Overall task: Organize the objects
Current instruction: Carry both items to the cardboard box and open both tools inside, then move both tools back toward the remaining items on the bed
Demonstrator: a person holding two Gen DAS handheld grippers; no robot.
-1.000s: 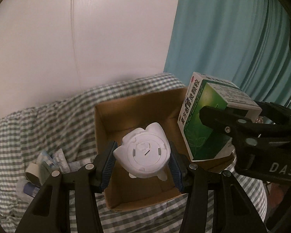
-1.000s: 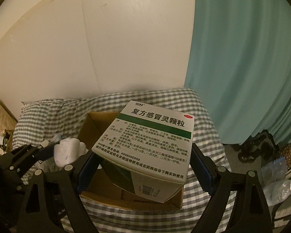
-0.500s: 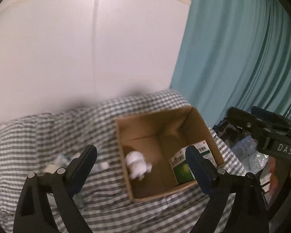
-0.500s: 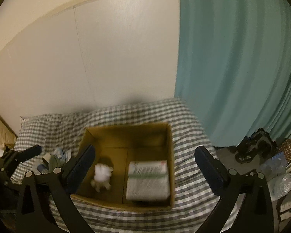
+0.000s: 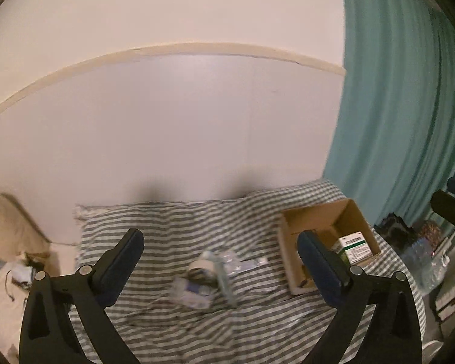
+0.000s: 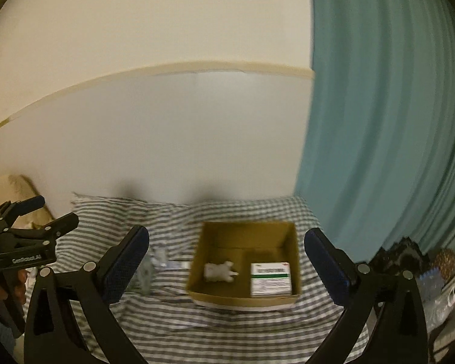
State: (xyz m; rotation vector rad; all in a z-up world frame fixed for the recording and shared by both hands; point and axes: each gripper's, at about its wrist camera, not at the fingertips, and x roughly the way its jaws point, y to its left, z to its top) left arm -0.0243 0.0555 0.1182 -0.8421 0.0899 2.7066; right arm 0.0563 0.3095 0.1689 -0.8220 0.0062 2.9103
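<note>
Both hand-held grippers spread wide and empty above the bed, two things lying in the cardboard box.

The left hand-held gripper [image 5: 217, 254] has just been opening and its jaws stand fully apart with nothing between them; the right hand-held gripper [image 6: 227, 254] is equally wide and empty. In the right wrist view the cardboard box [image 6: 297, 261] sits at centre on the striped bed [image 6: 242, 330], with the white toy [image 6: 220, 271] in its left half and the green-and-white medicine box [image 6: 270, 279] in its right half. A blurred cluster of small items [image 5: 203, 279] lies on the bedding left of the box.
</note>
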